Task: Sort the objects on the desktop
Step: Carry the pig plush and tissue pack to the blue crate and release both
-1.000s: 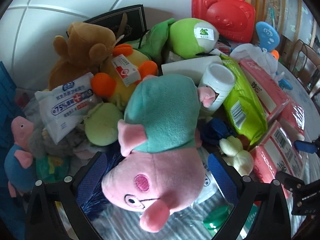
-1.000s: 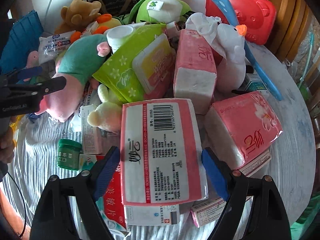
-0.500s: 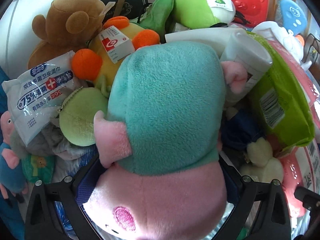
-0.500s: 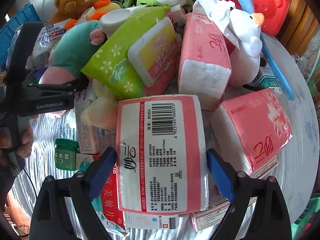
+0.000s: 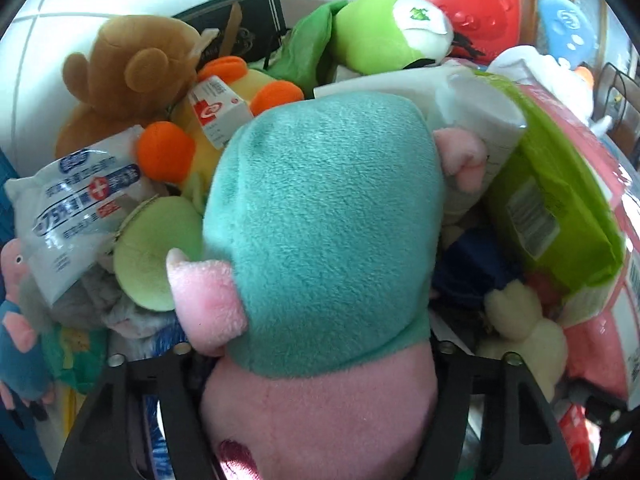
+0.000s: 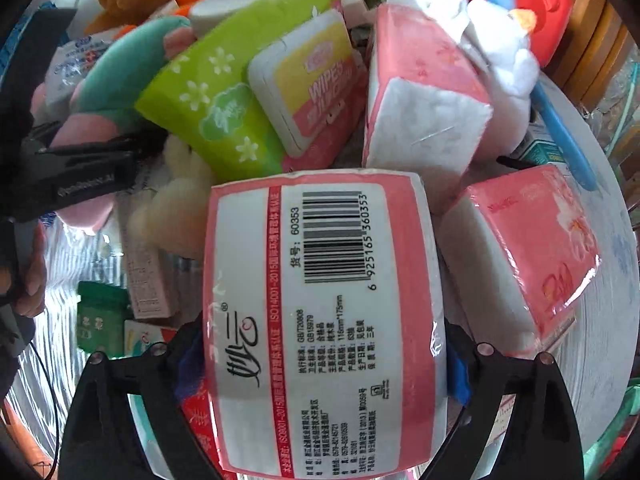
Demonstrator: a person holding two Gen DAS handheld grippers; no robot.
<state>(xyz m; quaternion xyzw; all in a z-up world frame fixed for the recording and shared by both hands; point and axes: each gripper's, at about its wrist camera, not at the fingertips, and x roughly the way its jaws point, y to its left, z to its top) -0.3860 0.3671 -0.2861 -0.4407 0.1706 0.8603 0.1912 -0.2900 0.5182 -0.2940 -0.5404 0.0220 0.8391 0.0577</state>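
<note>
Closer now than a second ago on both sides: left gripper (image 5: 316, 354) pushed in around the pink pig plush (image 5: 320, 232) until the toy fills the left wrist view, right gripper (image 6: 320, 350) advanced around the barcode tissue pack (image 6: 324, 320). Fingers (image 5: 460, 364) of the left claw pressed against the pig's pink head on either side, just below the teal dress, so clamped on the plush. Pig lying head toward the camera, feet pointing far into the pile. Left of it, a pale green round plush (image 5: 154, 252) and a white disinfectant wipes pouch (image 5: 76, 204); farther off, a brown bear (image 5: 124, 80), a yellow duck with orange feet (image 5: 240, 92) carrying a small red and white medicine box (image 5: 214, 108), a green frog plush (image 5: 384, 34) and a red plastic case (image 5: 468, 0) at the far right. Right of the pig, a lime green wipes pack (image 5: 556, 208) and a cream plush (image 5: 520, 320) near it. Over on the right wrist view, jaws seated on both long edges of the barcode tissue pack, blue pads pressing its wrapper, gripped tight. Beyond it a yellow lidded wipes pack (image 6: 308, 80), a pink tissue pack (image 6: 424, 92) standing on end, and another pink tissue pack (image 6: 532, 248) to the right on the round table (image 6: 600, 340). Small green box (image 6: 100, 320) at near left on the striped cloth (image 6: 68, 264).
</note>
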